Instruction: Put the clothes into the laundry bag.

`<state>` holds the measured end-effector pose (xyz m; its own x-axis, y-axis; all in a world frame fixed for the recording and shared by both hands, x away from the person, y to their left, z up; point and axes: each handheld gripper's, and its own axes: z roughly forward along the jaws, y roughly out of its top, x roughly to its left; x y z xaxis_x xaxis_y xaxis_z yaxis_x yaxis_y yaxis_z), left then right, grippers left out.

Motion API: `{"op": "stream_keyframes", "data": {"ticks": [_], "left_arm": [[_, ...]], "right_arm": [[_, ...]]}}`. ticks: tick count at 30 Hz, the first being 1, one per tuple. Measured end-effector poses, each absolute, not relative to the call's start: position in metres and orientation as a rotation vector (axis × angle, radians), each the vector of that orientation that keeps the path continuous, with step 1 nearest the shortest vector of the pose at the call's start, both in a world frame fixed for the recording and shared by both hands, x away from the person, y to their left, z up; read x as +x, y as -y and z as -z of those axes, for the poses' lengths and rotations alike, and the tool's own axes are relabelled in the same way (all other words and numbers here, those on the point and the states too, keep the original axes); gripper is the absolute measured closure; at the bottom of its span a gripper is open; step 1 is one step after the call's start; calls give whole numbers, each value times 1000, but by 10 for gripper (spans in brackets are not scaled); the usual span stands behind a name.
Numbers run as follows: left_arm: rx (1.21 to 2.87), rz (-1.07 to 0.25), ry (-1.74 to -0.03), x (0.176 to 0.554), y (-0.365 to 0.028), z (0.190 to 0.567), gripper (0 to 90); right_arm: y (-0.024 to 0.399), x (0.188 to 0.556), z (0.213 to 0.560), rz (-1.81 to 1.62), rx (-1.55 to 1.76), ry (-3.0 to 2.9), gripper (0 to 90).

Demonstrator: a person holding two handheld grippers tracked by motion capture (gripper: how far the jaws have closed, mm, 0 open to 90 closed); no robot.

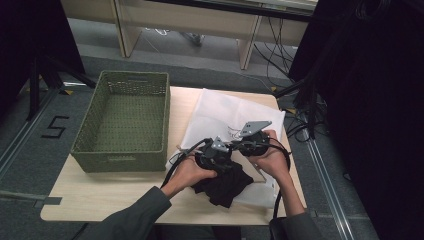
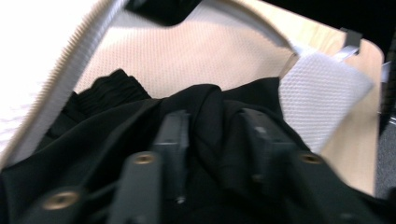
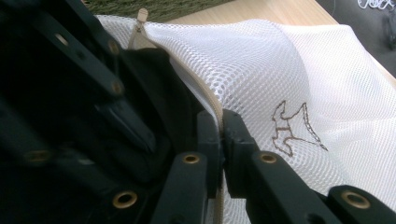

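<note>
the black garment [image 1: 223, 187] lies half inside the white mesh laundry bag [image 1: 225, 112] on the table [image 1: 100, 192], its outer part yet to go in. the right gripper [image 3: 220, 135] pinches the bag's zipper edge [image 3: 205, 91], holding the mouth open. the left gripper [image 2: 212, 135], jaws parted over garment folds, grips nothing; open room lies deeper in the bag, beside the green basket [image 1: 122, 120].

One white mesh bag [image 1: 225, 112], one black garment [image 1: 225, 187], one green woven basket [image 1: 122, 120] — all on one wooden surface [image 1: 100, 192]. Two grippers — left gripper [image 1: 216, 159], right gripper [image 1: 239, 145] — each in one hand.
</note>
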<state>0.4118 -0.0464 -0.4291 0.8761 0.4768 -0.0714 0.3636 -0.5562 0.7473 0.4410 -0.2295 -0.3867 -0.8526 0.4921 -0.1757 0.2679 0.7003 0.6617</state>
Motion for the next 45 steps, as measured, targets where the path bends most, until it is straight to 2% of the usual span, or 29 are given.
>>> {"op": "stream_keyframes", "data": {"ticks": [2, 7, 11, 15, 19, 20, 25, 27, 30, 32, 33, 37, 43, 45], "left_arm": [[2211, -186, -582, 405, 41, 421, 463], [2232, -177, -557, 393, 33, 411, 329], [2275, -213, -546, 367, 23, 400, 254], [2315, -269, -497, 343, 4, 393, 208], [2401, -283, -512, 336, -1, 414, 168], [2432, -263, -543, 337, 1, 434, 164], [2427, -288, -580, 345, 12, 450, 148], [2426, -331, -576, 347, 17, 453, 203], [2414, -386, -519, 351, 23, 453, 520], [2413, -367, -505, 353, 25, 448, 661], [2401, -369, -504, 355, 26, 445, 700], [2354, -391, -520, 362, 27, 432, 782], [2264, -474, -595, 387, 30, 421, 795], [2252, -456, -628, 398, 34, 425, 793]], "right_arm": [[230, 441, 386, -929, 615, -2567, 877], [229, 442, 388, -923, 596, -2573, 876], [229, 441, 388, -922, 619, -2578, 876], [229, 440, 387, -921, 613, -2576, 875], [228, 442, 388, -915, 598, -2578, 875], [227, 441, 388, -911, 608, -2580, 875], [225, 440, 389, -904, 586, -2585, 876], [224, 440, 390, -899, 572, -2595, 876], [222, 439, 390, -896, 555, -2601, 877], [221, 438, 388, -899, 556, -2600, 877], [221, 437, 387, -901, 554, -2598, 877], [222, 434, 379, -922, 564, -2578, 878], [224, 433, 372, -940, 572, -2557, 879], [225, 434, 372, -935, 564, -2554, 878]]}}
